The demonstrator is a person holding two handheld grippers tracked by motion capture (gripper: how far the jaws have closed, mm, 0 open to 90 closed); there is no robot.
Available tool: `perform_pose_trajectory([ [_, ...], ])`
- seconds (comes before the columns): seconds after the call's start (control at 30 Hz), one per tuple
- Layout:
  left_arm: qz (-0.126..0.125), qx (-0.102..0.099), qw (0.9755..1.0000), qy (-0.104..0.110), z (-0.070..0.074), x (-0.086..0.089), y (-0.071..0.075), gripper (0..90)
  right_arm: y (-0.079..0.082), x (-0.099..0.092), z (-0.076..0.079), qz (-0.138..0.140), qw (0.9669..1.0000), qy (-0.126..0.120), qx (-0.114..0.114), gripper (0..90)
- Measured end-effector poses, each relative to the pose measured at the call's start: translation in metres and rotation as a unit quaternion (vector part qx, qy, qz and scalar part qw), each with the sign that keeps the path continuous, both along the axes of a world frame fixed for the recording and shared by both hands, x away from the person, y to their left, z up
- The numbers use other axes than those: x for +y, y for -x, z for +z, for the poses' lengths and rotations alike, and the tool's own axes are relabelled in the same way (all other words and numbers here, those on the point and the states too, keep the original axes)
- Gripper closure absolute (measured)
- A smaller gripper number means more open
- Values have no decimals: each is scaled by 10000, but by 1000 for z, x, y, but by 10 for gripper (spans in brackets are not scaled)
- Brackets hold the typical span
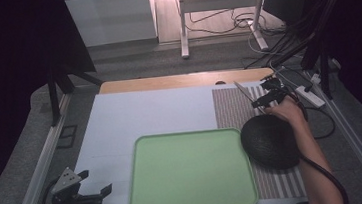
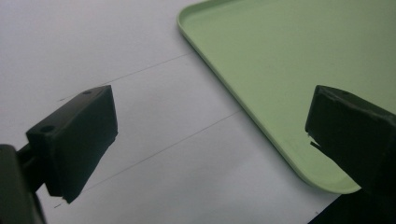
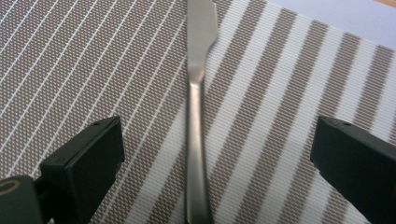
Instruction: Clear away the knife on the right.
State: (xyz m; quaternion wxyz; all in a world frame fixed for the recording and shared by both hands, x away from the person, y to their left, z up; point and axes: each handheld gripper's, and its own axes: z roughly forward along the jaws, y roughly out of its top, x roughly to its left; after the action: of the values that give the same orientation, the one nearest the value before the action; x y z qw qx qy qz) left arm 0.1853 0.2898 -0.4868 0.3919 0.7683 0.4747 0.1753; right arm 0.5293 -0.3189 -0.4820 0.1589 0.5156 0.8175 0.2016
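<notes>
Right gripper view: the right gripper [image 3: 212, 154] has its two black jaws standing wide apart, with no pad pressing on anything. The table knife [image 3: 196, 116] lies flat on the striped placemat [image 3: 289, 93], in the gap between the jaws and clear of both pads. Its handle runs along the centre line of the gap toward the bottom edge of the view; its blade extends away from the jaws toward the top edge. The knife sits closer to the left-hand jaw than to the right-hand jaw as seen here.

High view: the right gripper [image 1: 269, 96] is over the far end of the striped placemat [image 1: 230, 110], held in the person's right hand [image 1: 287, 109]. The table knife [image 1: 244, 90] lies on the far part of the placemat, slanted, its near end at the gripper's jaws. A black bowl [image 1: 269, 141] rests on the placemat on the near side of the knife, just beside the right hand. A green tray [image 1: 190, 171] lies to the left of the placemat, touching or nearly touching its edge.

The left gripper [image 1: 94, 183] rests beyond the tray from the placemat, near the tray's near left corner. Left gripper view: its jaws are parted with nothing between them, above the white table cover [image 2: 116, 56] and the green tray [image 2: 280, 60].
</notes>
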Motion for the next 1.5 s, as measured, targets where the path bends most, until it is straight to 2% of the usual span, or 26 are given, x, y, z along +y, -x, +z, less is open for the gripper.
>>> perform_pose_trajectory([
  [0.1,-2,-2,10000,-1,0,0,0,32,-3,4,-2,19,10000,-6,44,35],
  [0.17,-3,-5,10000,-6,0,0,0,32,-6,9,-8,65,9998,49,168,43],
  [0.23,-3,-9,10000,-5,0,0,0,33,-8,10,-12,117,9996,47,249,93],
  [0.33,-6,-4,10000,-5,0,0,0,33,-11,9,-16,115,9995,46,304,222],
  [0.4,-9,-2,10000,-11,0,0,0,33,-12,8,-16,112,9995,70,294,247],
  [0.43,-10,-3,10000,-14,0,0,0,33,-12,8,-15,203,9995,77,212,360],
  [0.53,-12,-7,10000,-30,0,-1,0,33,-11,11,-14,305,9995,43,119,524],
  [0.6,-21,-12,10000,-51,0,-1,0,34,-11,12,-13,432,9989,39,182,609],
  [0.63,-21,-12,10000,-54,0,-1,0,34,-11,13,-12,445,9988,45,217,727],
  [0.67,-21,-12,10000,-54,0,-1,0,34,-10,12,-11,422,9989,94,188,793],
  [0.7,-21,-10,10000,-56,0,-1,0,34,-10,12,-11,422,9989,94,188,793],
  [0.73,-24,-6,10000,-61,0,-1,0,34,-12,9,-11,294,9992,-60,273,797],
  [0.77,-21,-9,10000,-65,0,-1,1,34,-12,9,-11,294,9992,-60,273,797],
  [0.8,-17,-9,10000,-64,0,-1,1,33,-12,6,-11,296,9990,-169,292,799],
  [0.93,-5,-6,10000,-52,0,-1,1,33,-12,6,-11,518,9983,-48,269,801],
  [1.17,-7,-8,10000,-63,0,-1,1,34,-10,-4,-4,409,9992,-30,37,802],
  [1.37,-7,-11,10000,-74,0,-2,1,33,-9,-14,5,301,9993,-194,-48,802],
  [1.4,-7,-10,10000,-75,0,-2,1,33,-8,-17,8,250,9992,-305,-70,802],
  [1.5,-5,-11,10000,-75,0,-2,1,34,-7,-19,11,224,9991,-331,-107,802],
])
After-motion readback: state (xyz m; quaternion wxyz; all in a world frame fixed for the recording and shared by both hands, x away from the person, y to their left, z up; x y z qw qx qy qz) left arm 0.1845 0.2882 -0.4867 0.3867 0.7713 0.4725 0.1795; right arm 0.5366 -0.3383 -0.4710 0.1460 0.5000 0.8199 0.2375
